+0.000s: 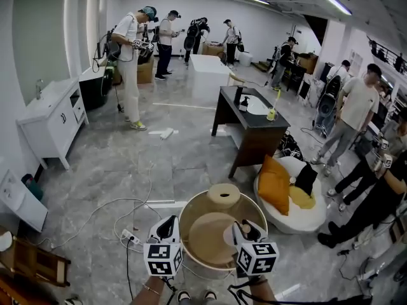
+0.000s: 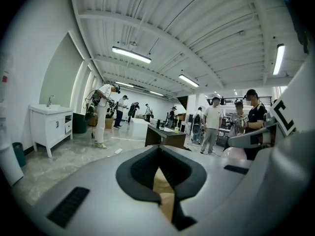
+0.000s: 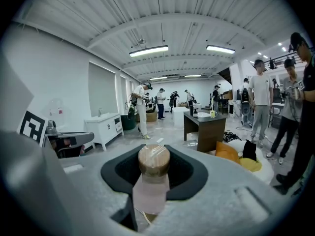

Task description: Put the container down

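Note:
In the head view I hold a round tan container [image 1: 210, 237] above the grey floor, a gripper at each side of its rim. A pale round knob [image 1: 224, 194] sits at its far edge. My left gripper [image 1: 174, 226] bites the left rim; in the left gripper view tan wall [image 2: 165, 186] fills the gap between its jaws. My right gripper [image 1: 238, 231] clamps the right rim. In the right gripper view the knob [image 3: 153, 160] and a pale pinkish strip of the container [image 3: 148, 193] stand between its jaws.
A dark wooden table [image 1: 254, 129] stands ahead, and a white round cushion [image 1: 299, 221] with an orange pillow [image 1: 275, 184] lies to the right. Cables and a power strip [image 1: 130, 237] cross the floor at left. A white cabinet [image 1: 51, 122] lines the left wall. People stand at right and far back.

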Demonstrator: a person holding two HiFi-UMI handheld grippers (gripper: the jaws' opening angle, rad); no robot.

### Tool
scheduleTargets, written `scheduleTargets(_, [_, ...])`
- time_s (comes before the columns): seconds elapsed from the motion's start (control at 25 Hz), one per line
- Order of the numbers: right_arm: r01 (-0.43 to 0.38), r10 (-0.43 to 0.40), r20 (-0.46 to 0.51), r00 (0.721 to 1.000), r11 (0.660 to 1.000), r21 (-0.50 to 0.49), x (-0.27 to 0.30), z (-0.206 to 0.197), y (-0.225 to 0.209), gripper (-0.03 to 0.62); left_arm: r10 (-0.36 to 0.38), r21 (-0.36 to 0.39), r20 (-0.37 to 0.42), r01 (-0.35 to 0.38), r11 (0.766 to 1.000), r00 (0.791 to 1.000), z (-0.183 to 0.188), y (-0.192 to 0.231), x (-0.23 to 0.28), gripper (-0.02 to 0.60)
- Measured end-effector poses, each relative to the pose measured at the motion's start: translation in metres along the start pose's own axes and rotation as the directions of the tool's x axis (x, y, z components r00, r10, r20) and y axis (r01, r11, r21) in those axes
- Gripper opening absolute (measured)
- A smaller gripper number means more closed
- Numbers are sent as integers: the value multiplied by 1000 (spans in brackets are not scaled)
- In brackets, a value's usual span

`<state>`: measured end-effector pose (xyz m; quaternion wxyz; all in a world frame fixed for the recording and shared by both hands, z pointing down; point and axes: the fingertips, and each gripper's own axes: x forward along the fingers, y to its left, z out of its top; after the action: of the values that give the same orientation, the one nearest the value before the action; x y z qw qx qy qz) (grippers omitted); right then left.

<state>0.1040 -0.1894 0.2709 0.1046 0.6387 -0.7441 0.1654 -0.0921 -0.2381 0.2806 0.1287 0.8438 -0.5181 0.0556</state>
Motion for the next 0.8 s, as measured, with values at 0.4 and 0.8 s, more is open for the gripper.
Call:
scheduleTargets(0.4, [11, -11, 0, 1000, 1000, -17, 10, 0, -24, 120, -20, 0, -46, 20, 1000, 999, -12, -24, 19, 2])
scheduleTargets(0.8, [48, -47, -45, 998, 999, 8, 20, -33, -54, 120, -34, -3, -118, 34, 999, 992, -50, -42, 40, 2])
